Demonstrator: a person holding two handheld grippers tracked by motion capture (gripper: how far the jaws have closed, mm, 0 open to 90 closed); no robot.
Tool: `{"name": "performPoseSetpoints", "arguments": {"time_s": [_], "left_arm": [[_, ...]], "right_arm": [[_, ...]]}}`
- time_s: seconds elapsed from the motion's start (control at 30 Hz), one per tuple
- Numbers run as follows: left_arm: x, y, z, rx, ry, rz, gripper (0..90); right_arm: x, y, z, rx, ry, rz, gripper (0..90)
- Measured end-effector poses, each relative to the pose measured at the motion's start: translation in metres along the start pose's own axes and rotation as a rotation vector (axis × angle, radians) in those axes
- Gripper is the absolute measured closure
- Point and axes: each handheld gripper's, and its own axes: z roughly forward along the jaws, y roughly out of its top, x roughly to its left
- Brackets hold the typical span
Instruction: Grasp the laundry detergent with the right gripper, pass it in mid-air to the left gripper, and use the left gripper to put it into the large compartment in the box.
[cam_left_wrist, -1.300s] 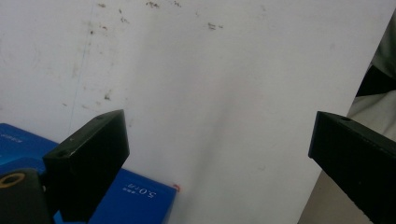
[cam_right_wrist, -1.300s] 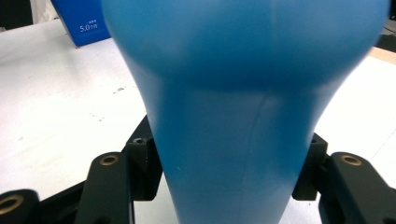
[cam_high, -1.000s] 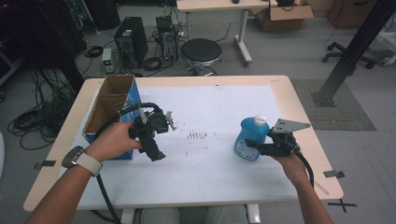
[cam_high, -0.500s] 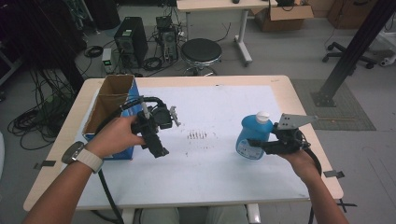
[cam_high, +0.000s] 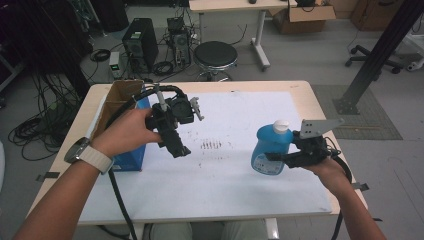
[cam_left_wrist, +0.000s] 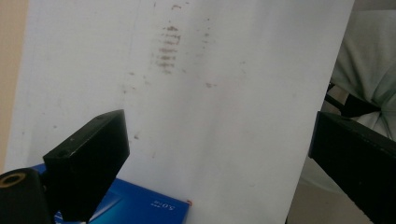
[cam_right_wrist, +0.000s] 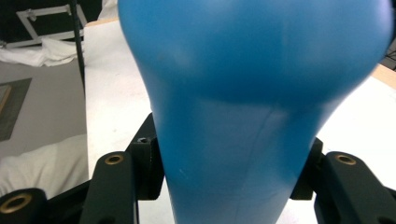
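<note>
In the high view, the bottle (cam_high: 270, 150) was held clear of the surface (cam_high: 240, 190) at right centre, clamped by the right claw (cam_high: 280, 159). In the left claw (cam_left_wrist: 215, 154) view, jaws were spread, empty. In the right claw view, the pinch sat low; the bottle is best kept upright.

Smooth blue plastic bottle (cam_high: 269, 152) with white cap; matt white stained paper (cam_high: 235, 175) on pale wooden tabletop (cam_high: 320, 107); brown cardboard box (cam_high: 117, 100)
</note>
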Motion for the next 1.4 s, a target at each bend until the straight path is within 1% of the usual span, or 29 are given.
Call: {"name": "performPoseSetpoints", "arguments": {"time_s": [0.07,0.1,0.17,0.2,0.27,0.3,0.33,0.47,0.53,0.7,0.9,1.17,1.4], "left_arm": [[0.0,0.002,-0.003,-0.002,0.0,0.003,5.6],[-0.001,0.006,-0.006,0.0,-0.003,0.01,5.7],[-0.002,0.008,-0.007,0.004,-0.005,0.018,5.6],[-0.003,0.011,-0.009,0.001,-0.009,0.024,5.7],[-0.005,0.017,-0.013,-0.005,-0.02,0.037,5.6],[-0.005,0.017,-0.013,-0.005,-0.02,0.037,5.6],[-0.006,0.019,-0.014,-0.004,-0.024,0.046,5.6],[-0.009,0.026,-0.017,-0.002,-0.034,0.063,5.6],[-0.009,0.026,-0.018,-0.001,-0.036,0.065,5.6],[-0.012,0.028,-0.019,-0.002,-0.05,0.076,5.7],[-0.015,0.031,-0.021,-0.008,-0.066,0.084,5.7],[-0.018,0.036,-0.02,-0.003,-0.09,0.099,5.6],[-0.02,0.04,-0.019,-0.016,-0.116,0.109,5.6]], "right_arm": [[0.001,0.002,0.0,0.003,0.006,-0.006,44.4],[0.002,0.006,0.001,0.007,0.022,-0.017,44.4],[0.003,0.008,0.002,0.008,0.029,-0.022,44.4],[0.004,0.013,0.003,0.009,0.053,-0.032,44.4],[0.006,0.017,0.005,0.01,0.069,-0.036,44.4],[0.006,0.017,0.005,0.01,0.069,-0.036,44.4],[0.007,0.019,0.006,0.011,0.076,-0.043,44.4],[0.01,0.03,0.014,0.014,0.113,-0.069,44.5],[0.011,0.031,0.016,0.014,0.12,-0.074,44.5],[0.014,0.037,0.026,0.011,0.163,-0.097,44.5],[0.017,0.041,0.035,0.007,0.19,-0.122,44.5],[0.021,0.045,0.047,0.023,0.217,-0.14,44.5],[0.025,0.05,0.058,0.033,0.242,-0.159,44.5]]}}
